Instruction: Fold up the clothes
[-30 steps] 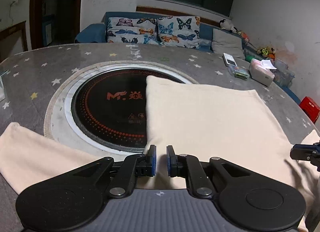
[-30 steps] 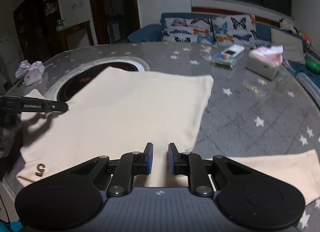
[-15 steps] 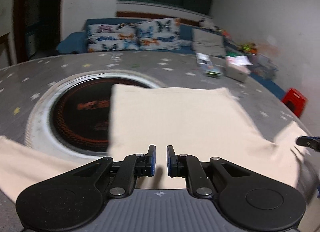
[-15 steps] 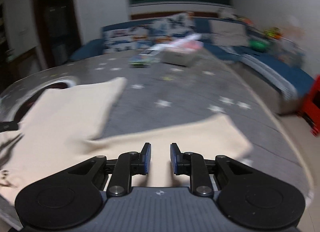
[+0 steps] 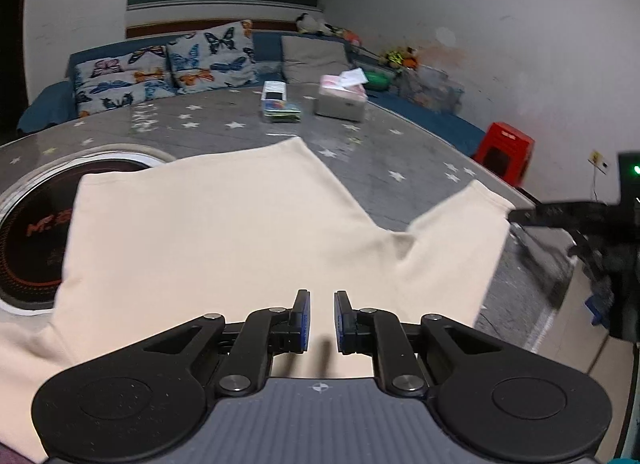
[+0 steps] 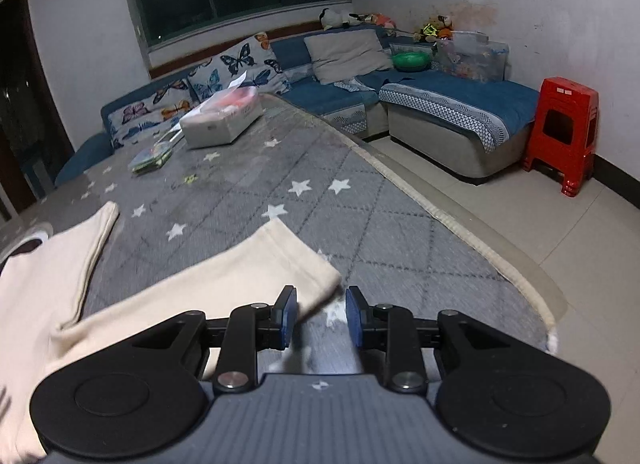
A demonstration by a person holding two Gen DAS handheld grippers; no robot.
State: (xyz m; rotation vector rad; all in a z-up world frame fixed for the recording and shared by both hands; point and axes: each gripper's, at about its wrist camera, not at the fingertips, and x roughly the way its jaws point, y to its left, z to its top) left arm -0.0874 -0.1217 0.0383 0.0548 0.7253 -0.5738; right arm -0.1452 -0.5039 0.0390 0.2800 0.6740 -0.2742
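A cream shirt [image 5: 208, 223] lay flat on the starred bench [image 6: 360, 199], its body over the dark hob [image 5: 28, 232]. Your right tool [image 6: 318, 318] sat at the cuff of one sleeve [image 6: 224, 284], blue pads set moderately apart and empty; the cuff corner lay just at 11 o'clock from the left pad. The sleeve's long axis ran from 8 to 2 o'clock in that view. Your left tool [image 5: 320, 320] hung over the shirt's near edge, pads narrowly apart, holding nothing. Your right hand looked nearer the sleeve.
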